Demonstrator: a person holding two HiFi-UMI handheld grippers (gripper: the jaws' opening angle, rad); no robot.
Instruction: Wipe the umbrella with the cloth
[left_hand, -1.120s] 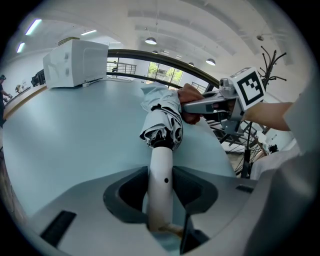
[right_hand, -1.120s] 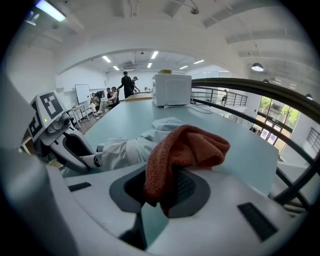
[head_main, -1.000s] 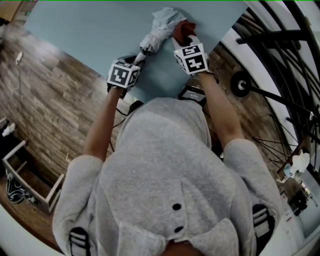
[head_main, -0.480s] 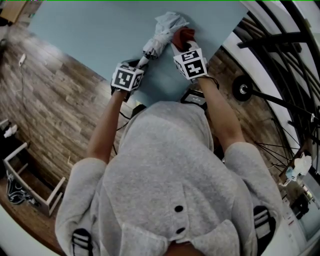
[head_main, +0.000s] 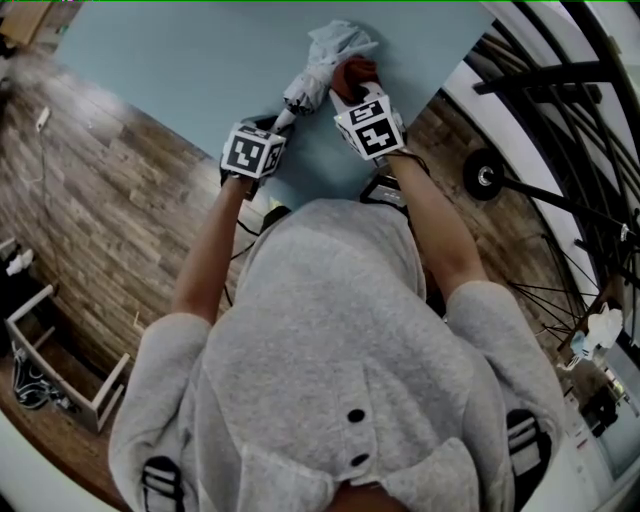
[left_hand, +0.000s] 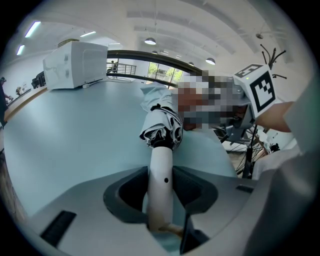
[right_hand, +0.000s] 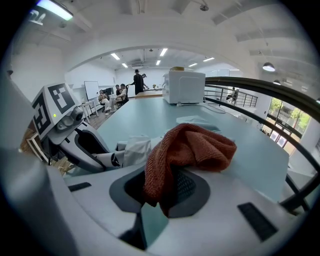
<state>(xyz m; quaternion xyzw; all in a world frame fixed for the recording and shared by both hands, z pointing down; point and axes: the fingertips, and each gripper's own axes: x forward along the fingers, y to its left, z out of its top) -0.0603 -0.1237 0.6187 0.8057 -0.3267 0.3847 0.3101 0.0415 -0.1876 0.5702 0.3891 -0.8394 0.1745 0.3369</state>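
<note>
A folded pale grey umbrella (head_main: 318, 68) lies on the light blue table (head_main: 180, 70), its white handle (left_hand: 161, 185) pointing toward me. My left gripper (left_hand: 162, 220) is shut on that handle; the bunched canopy (left_hand: 162, 117) lies just beyond the jaws. My right gripper (right_hand: 162, 192) is shut on a rust-red cloth (right_hand: 187, 150), which rests against the umbrella's right side (head_main: 352, 72). In the right gripper view, the umbrella fabric (right_hand: 134, 150) shows left of the cloth, next to the left gripper (right_hand: 75, 135).
A white box-shaped appliance (right_hand: 184, 86) stands far down the table (right_hand: 145, 117). Black bicycle wheels and frame (head_main: 560, 150) stand to the right of the table, over wood flooring (head_main: 90, 230). Several people stand at the far end of the room (right_hand: 120, 92).
The right gripper with the cloth has moved left and slightly toward me along the umbrella. The left gripper has stayed on the handle.
</note>
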